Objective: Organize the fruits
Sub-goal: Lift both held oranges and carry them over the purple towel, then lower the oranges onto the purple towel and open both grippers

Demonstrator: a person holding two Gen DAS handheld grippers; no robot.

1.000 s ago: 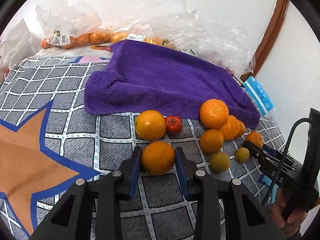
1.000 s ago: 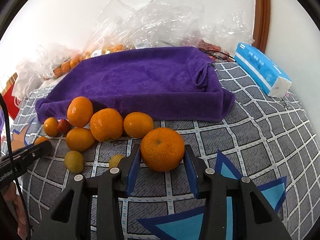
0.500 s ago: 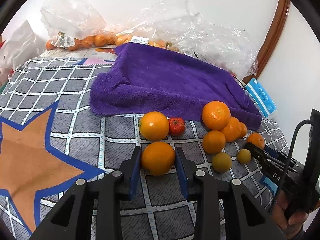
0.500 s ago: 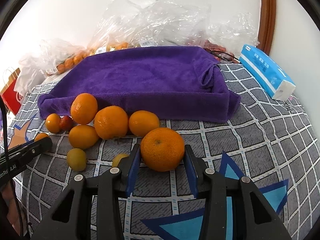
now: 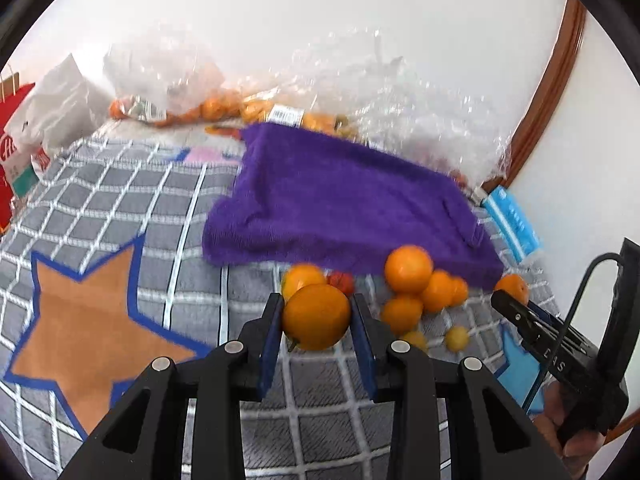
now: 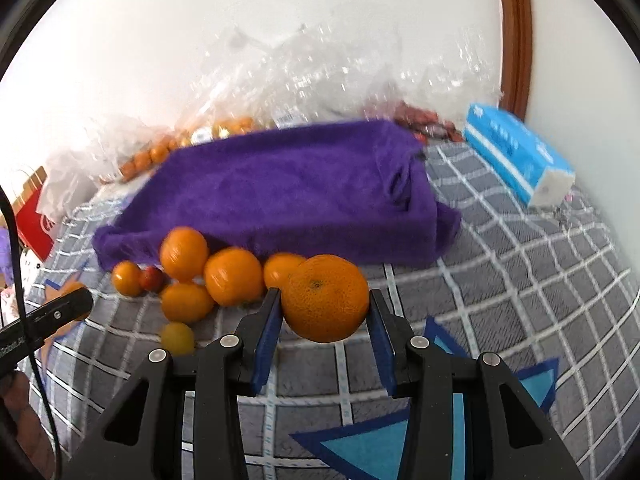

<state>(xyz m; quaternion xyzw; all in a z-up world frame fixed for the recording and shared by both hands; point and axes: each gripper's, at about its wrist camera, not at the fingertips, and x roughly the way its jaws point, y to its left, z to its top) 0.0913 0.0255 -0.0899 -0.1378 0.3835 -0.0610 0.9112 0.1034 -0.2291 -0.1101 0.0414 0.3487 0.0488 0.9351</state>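
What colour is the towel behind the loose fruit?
Purple; the towel shows best in the right wrist view.

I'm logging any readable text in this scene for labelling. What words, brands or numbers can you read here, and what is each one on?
"Robo": white letters, cut off by the frame edge, on the left tongs, seen from the right wrist.
"D" and "S": white letters on the right tongs, middle blurred.
Red bag: white lettering, cut off, unreadable.
Barcode sticker on the plastic fruit bag: too blurred.
Blue tissue pack: print too blurred.
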